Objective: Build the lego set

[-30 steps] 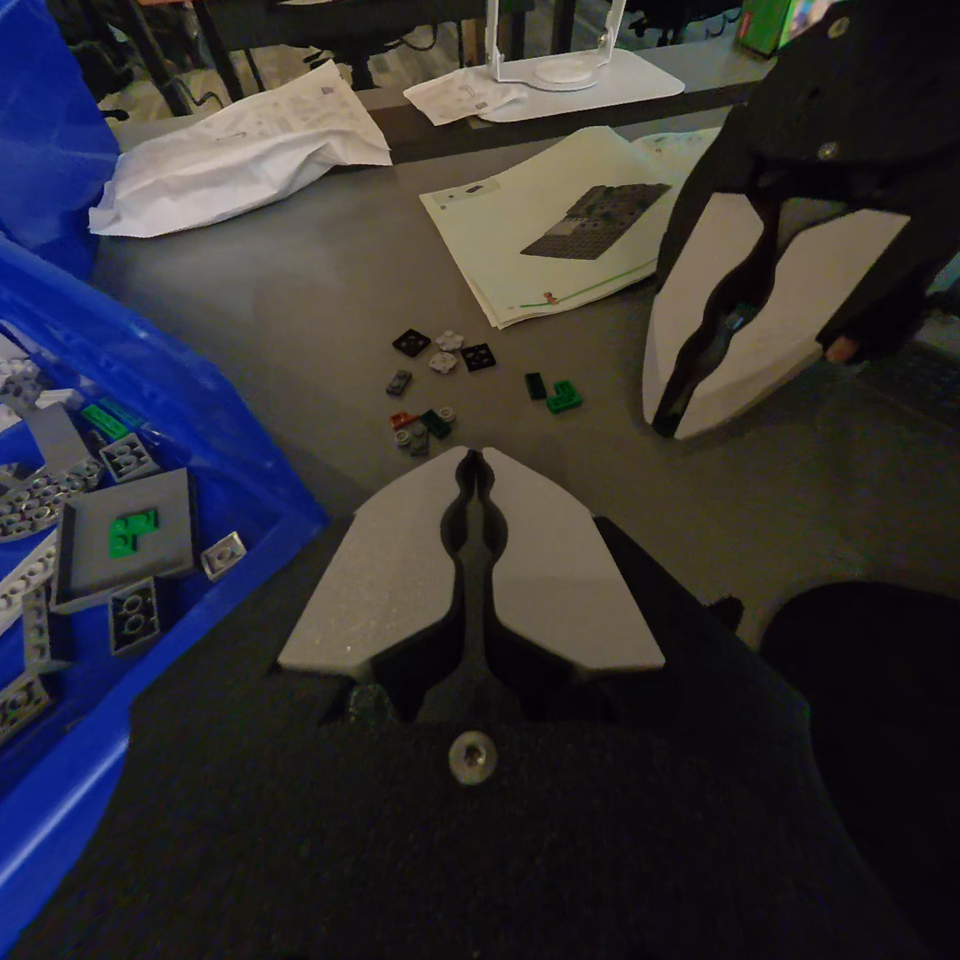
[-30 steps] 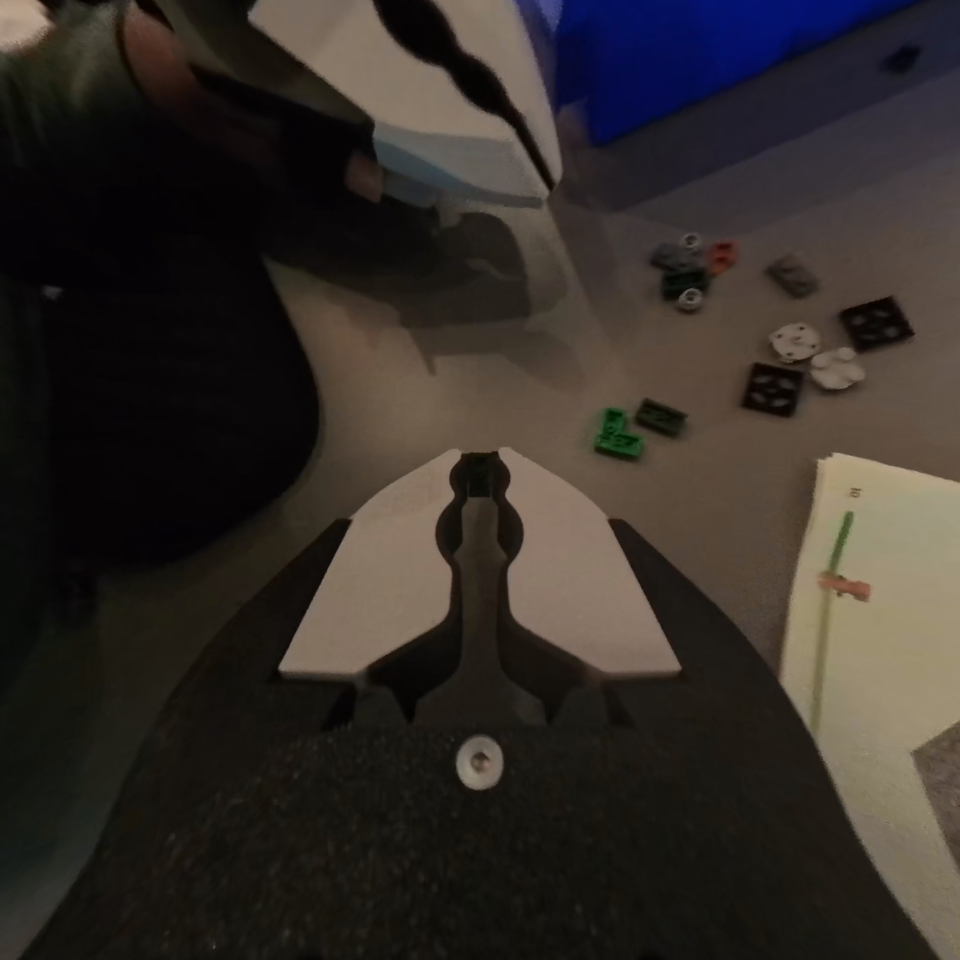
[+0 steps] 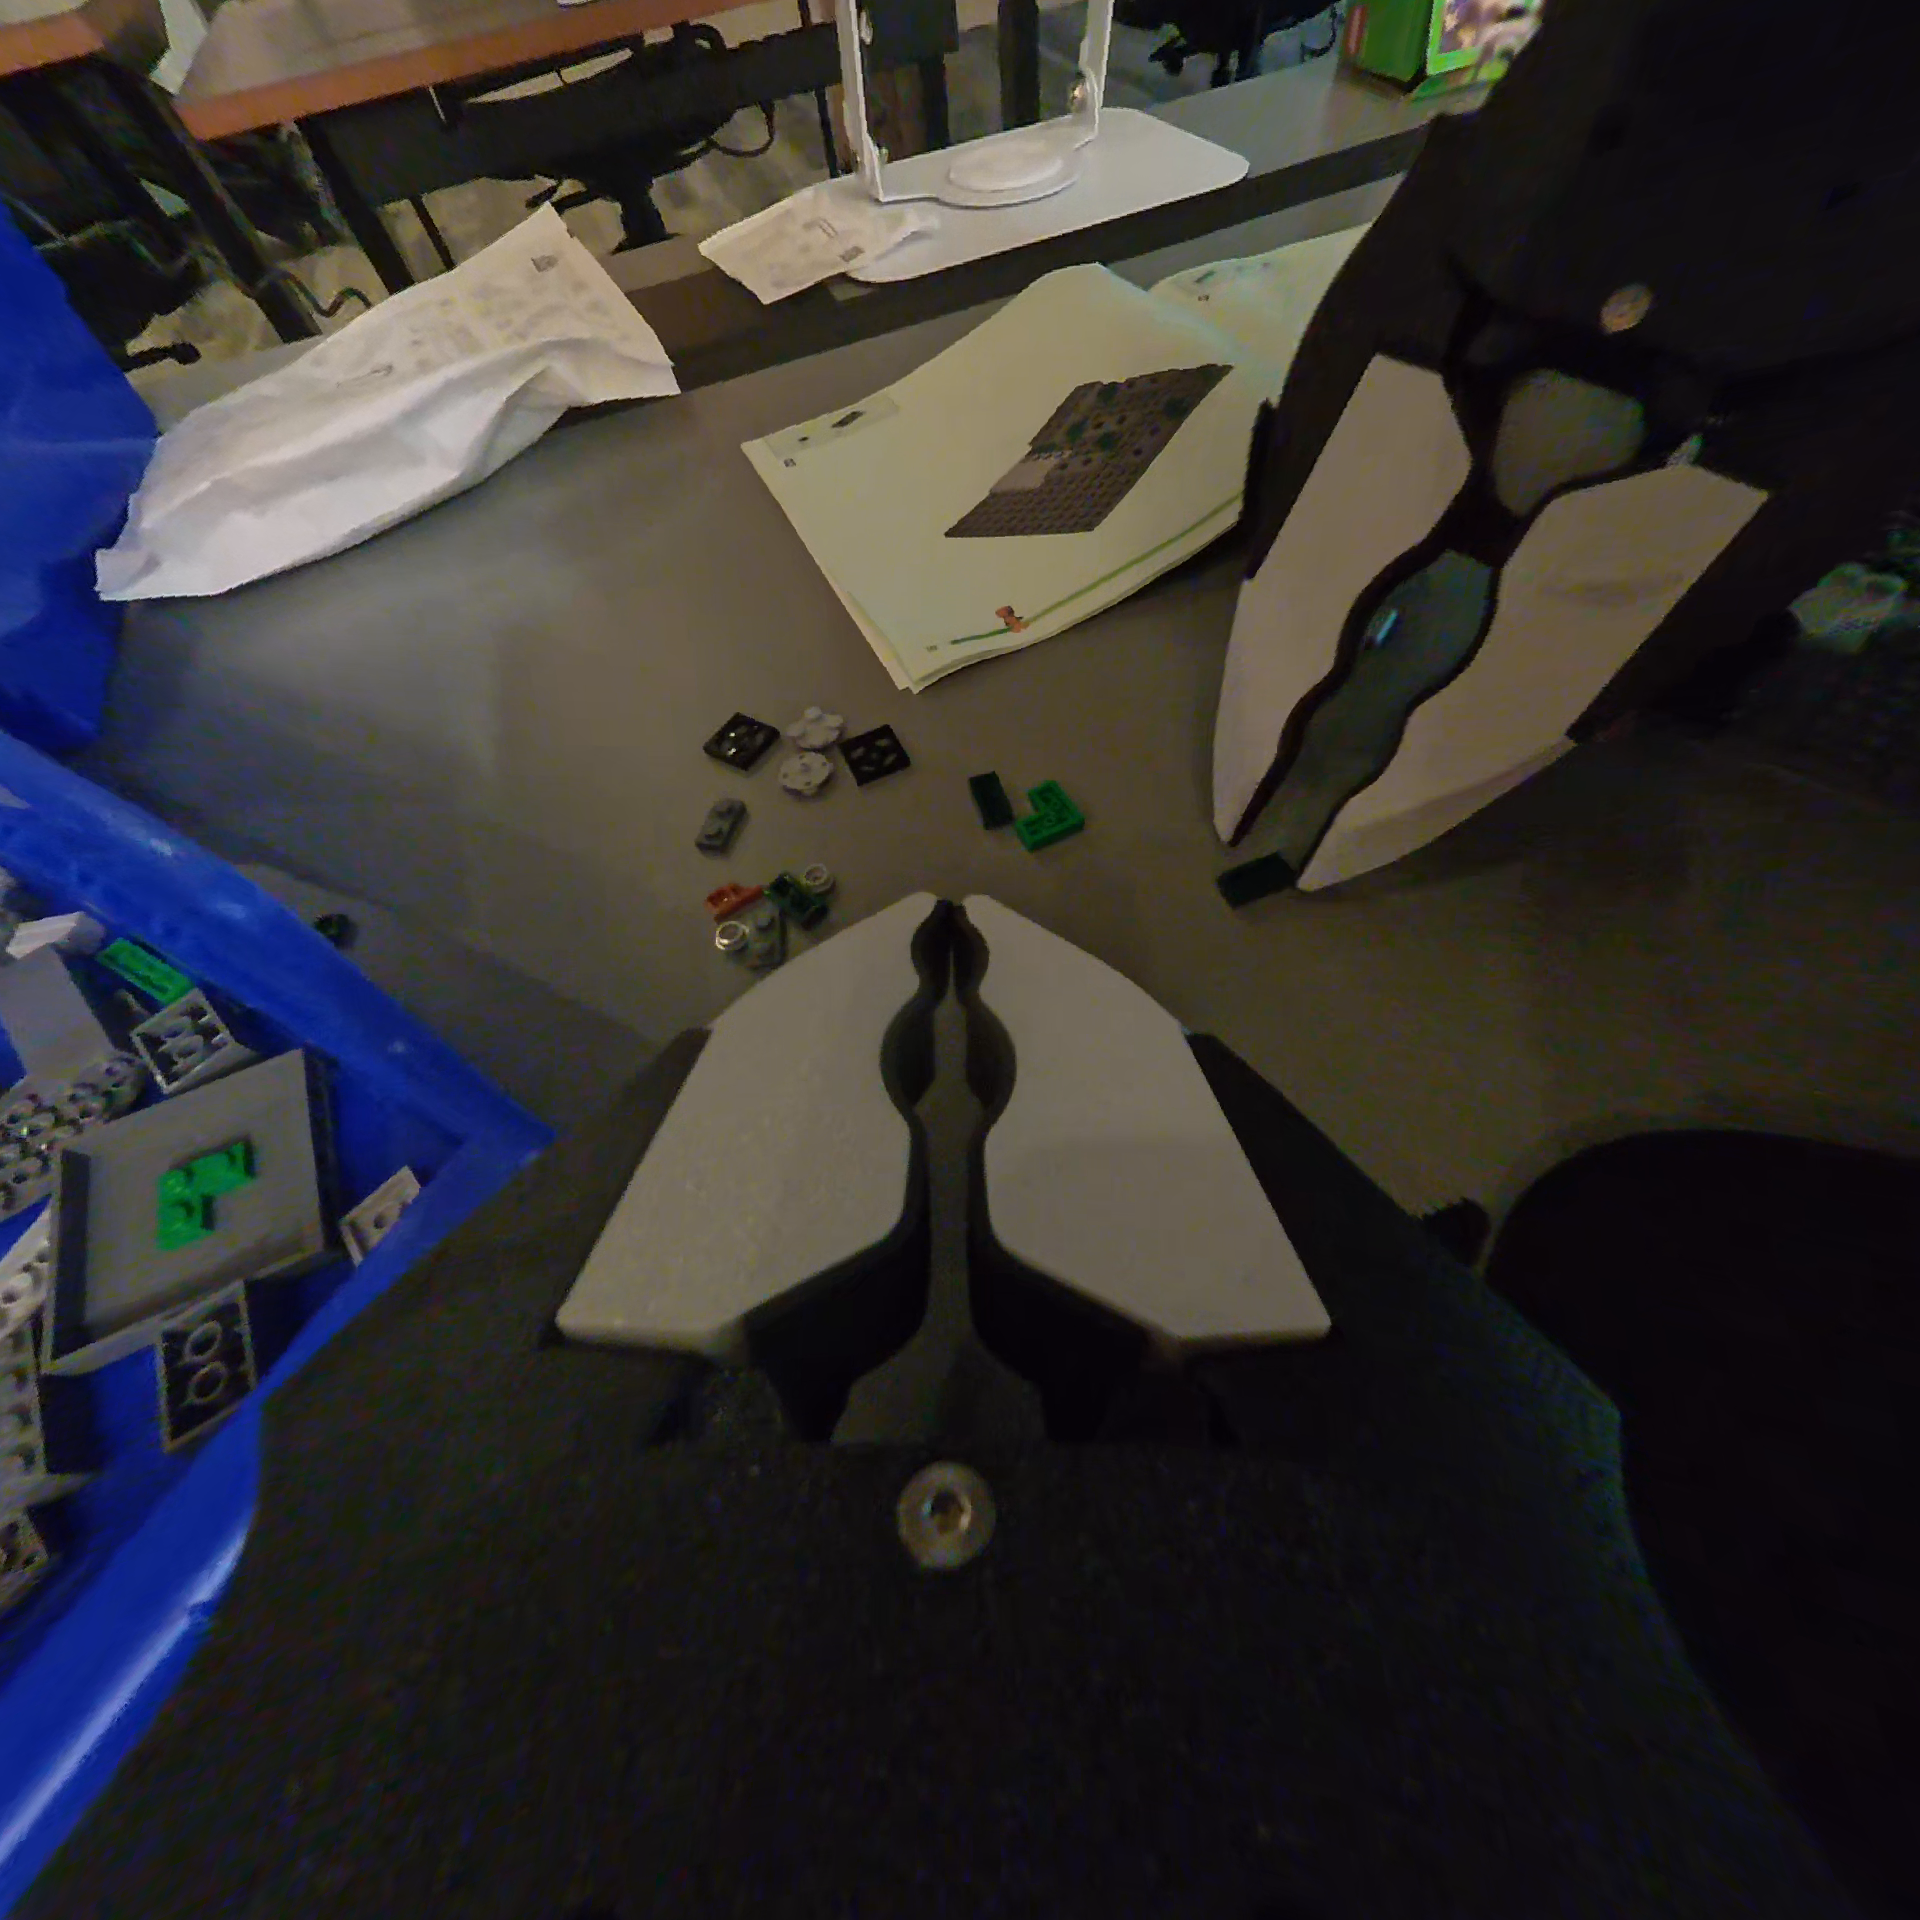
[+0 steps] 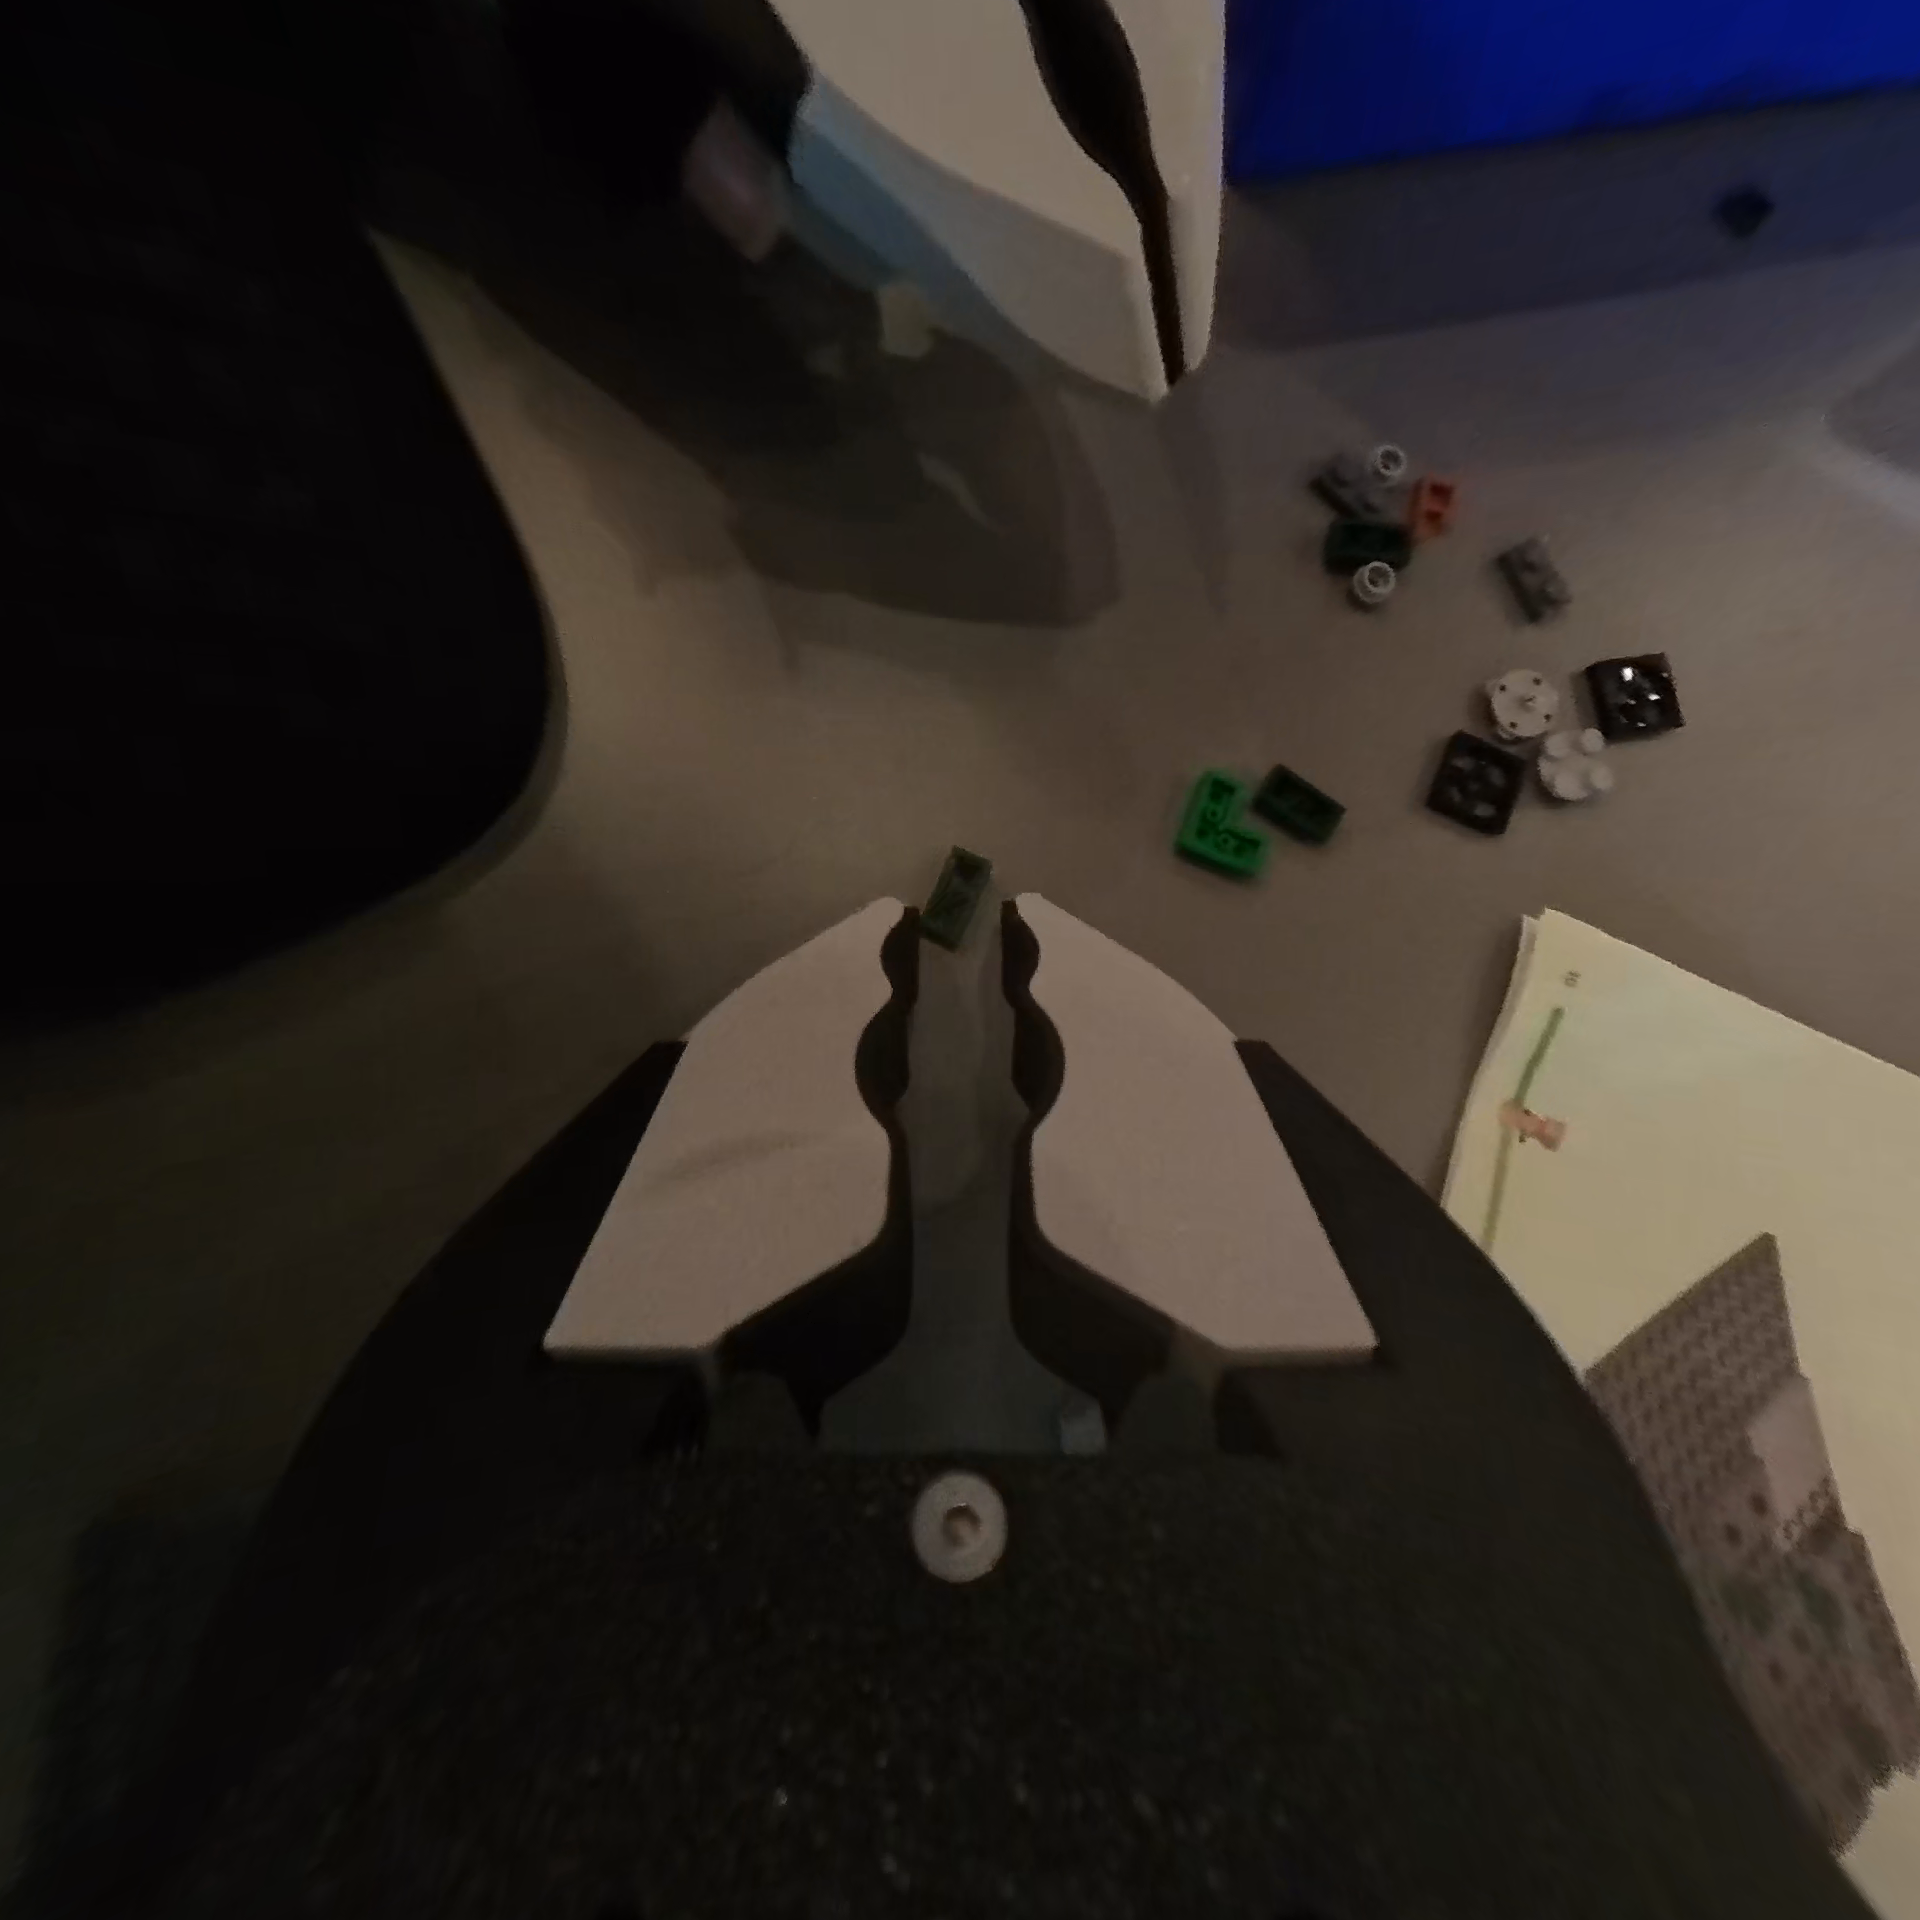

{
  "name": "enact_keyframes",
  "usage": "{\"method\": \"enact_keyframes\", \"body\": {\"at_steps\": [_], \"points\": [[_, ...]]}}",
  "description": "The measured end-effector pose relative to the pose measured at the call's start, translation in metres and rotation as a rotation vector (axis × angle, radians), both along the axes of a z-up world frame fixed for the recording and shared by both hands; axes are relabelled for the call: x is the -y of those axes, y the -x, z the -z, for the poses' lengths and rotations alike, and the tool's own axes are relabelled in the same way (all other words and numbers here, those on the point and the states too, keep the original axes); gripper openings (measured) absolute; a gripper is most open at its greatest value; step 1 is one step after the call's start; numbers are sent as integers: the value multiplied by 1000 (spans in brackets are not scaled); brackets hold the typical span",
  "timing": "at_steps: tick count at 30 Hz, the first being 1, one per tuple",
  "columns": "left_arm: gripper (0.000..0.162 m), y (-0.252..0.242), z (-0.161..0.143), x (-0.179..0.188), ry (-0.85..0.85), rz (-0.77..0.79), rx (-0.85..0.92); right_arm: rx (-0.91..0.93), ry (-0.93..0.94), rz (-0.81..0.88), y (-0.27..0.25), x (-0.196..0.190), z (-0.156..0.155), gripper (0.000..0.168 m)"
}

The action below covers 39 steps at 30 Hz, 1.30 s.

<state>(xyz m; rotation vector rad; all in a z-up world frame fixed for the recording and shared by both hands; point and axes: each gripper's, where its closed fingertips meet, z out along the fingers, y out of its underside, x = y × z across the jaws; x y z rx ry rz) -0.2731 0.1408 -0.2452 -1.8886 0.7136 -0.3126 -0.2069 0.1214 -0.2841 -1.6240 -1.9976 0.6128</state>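
Right gripper (image 4: 961, 906), fingers parted narrowly, loosely brackets a dark green plate (image 4: 954, 898) lying near the bright green L-piece (image 4: 1218, 824), while the left gripper (image 3: 948, 906) sits pinched empty, so square up, then close gently.

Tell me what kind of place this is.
Probably an office or lab workspace: a grey table with an open instruction booklet and loose lego pieces, a blue bin of bricks, and more desks behind.
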Motion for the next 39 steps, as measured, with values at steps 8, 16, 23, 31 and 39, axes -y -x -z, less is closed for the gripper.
{"method": "enact_keyframes", "body": {"at_steps": [8,16,23,31,39], "points": [[0,-1,-4,3,-13,21,27,25,60,16,1,-1,-3,3],[0,-5,-3,6,-27,41,6,120,610,118,-2,16,-10,3],[0,-5,-2,5,-17,42,3,138,490,226,1,-22,1,6],[0,-6,1,5,-6,43,-14,63,347,278,0,-50,-4,16],[0,-8,0,3,-16,41,-18,-40,119,133,2,-28,-18,17]]}}
